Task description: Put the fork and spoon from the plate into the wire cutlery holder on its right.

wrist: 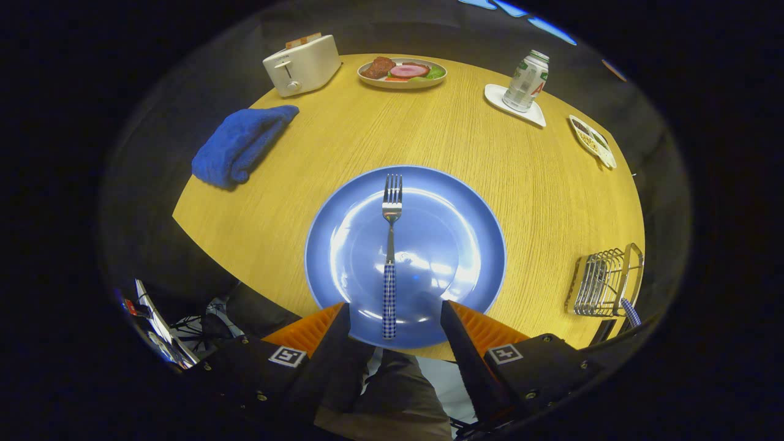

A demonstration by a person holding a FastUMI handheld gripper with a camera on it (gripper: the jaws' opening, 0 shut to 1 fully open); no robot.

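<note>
One fork [391, 257] lay on the blue plate [465, 245], its tines pointing to the far side and its checked handle reaching the near rim, midway between our spread jaws [395, 321], which gripped nothing. We saw the wire cutlery holder [603, 282] at the right, near the edge of the round wooden surface [539, 184], well apart from the plate; a checked handle [629, 311] stuck out at its near side, though we could not tell which utensil it belonged to. Bare wood lay between plate and holder, with nothing standing in the way. On the far side we saw a toaster [303, 63], a dish of food [402, 72], a bottle [527, 81] on a white coaster [513, 105] and a small tray [593, 141]. A folded blue towel [241, 145] lay at the left edge.
</note>
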